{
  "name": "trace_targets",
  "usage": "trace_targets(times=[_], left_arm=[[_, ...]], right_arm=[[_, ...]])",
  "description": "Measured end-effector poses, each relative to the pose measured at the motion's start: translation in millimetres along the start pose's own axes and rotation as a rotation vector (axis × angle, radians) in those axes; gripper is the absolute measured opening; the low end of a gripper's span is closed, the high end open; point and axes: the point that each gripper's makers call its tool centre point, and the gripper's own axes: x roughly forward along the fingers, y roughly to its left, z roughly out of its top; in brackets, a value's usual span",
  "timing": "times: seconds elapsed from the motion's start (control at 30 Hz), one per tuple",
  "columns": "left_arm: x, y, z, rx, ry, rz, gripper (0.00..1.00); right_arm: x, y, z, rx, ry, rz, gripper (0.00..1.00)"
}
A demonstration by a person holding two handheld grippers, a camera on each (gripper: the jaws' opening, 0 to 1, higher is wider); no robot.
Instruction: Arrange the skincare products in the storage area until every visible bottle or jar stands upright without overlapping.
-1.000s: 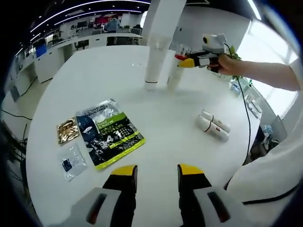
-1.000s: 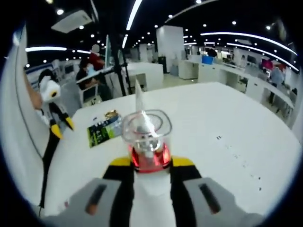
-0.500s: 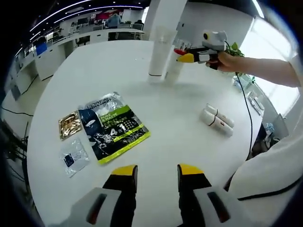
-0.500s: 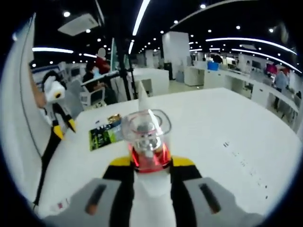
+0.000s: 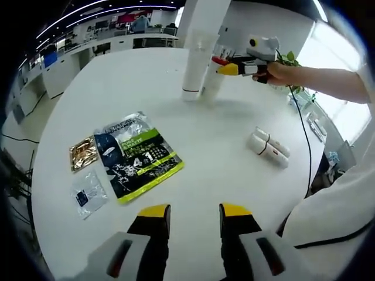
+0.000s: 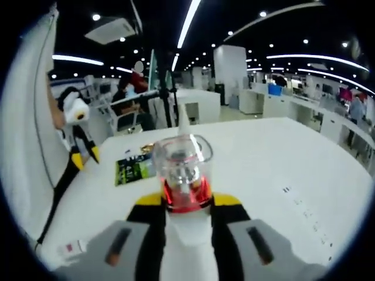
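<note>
Your right gripper [image 6: 186, 202] is clamped on a white pump bottle [image 6: 183, 228] at its red collar, jaws closed against both sides; the clear cap rises ahead of the jaws. In the left gripper view that same gripper [image 5: 225, 66] holds the bottle [image 5: 212, 82] upright on the far part of the white table [image 5: 135, 82], just beside a tall white tube [image 5: 193, 70] standing on its cap. Whether the bottle's base touches the table cannot be told from here.

Your left gripper [image 5: 191, 213] is held above the near edge with its yellow-tipped jaws parted and nothing between them.

Two white tubes [image 5: 268, 147] lie on their sides, touching each other, to the right of centre and well apart from the standing pair.

To the left lie three flat sachets: a green and dark blue packet [image 5: 138, 157], a small gold packet [image 5: 84, 153] beside it, and a clear packet [image 5: 88, 195] nearer you. None stands between the grippers and the tubes.

Contents of the bottle and tubes cannot be told
</note>
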Motion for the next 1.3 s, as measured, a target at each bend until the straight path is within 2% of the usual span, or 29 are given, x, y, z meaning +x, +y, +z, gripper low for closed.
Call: trace_targets(times=[0.43, 0.5, 0.57, 0.7, 0.77, 0.8, 0.83, 0.97, 1.03, 1.23, 1.3], left_arm=[[-7, 7.0, -2.9, -0.010, -0.003, 0.019, 0.34], [-7, 7.2, -3.8, -0.011, -0.002, 0.019, 0.34], [-7, 7.9, -5.0, -0.013, -0.002, 0.021, 0.34], [-7, 6.5, -6.0, -0.007, -0.002, 0.016, 0.34], [-7, 6.1, -5.8, -0.006, -0.005, 0.013, 0.34], [-7, 5.8, -4.6, -0.002, -0.012, 0.010, 0.34], [-6, 5.6, -4.3, -0.001, -0.014, 0.009, 0.34], [-6, 2.2, -3.9, 0.007, -0.022, -0.002, 0.34], [-7, -3.5, -2.3, 0.000, -0.034, -0.022, 0.34], [-9, -12.8, 1.2, 0.011, -0.057, -0.050, 0.34], [-9, -15.6, 3.1, 0.015, -0.070, -0.061, 0.34]], right_arm=[[4, 0, 2.1, 0.003, -0.004, 0.006, 0.28], [3, 0, 5.3, 0.015, -0.011, -0.011, 0.30], [-1, -2, 15.3, 0.038, -0.050, -0.043, 0.34], [-9, -1, 16.0, 0.062, -0.051, -0.084, 0.36], [-14, 2, 11.6, 0.077, -0.045, -0.109, 0.38], [-21, 6, 3.0, 0.154, -0.046, -0.154, 0.39], [-23, 7, 0.8, 0.172, -0.047, -0.166, 0.41], [-46, 18, -10.1, 0.333, -0.136, -0.301, 0.43], [-52, 26, -13.6, 0.367, -0.151, -0.323, 0.43], [-73, 68, -44.0, 0.405, -0.097, -0.403, 0.42], [-84, 85, -60.4, 0.428, -0.055, -0.453, 0.39]])
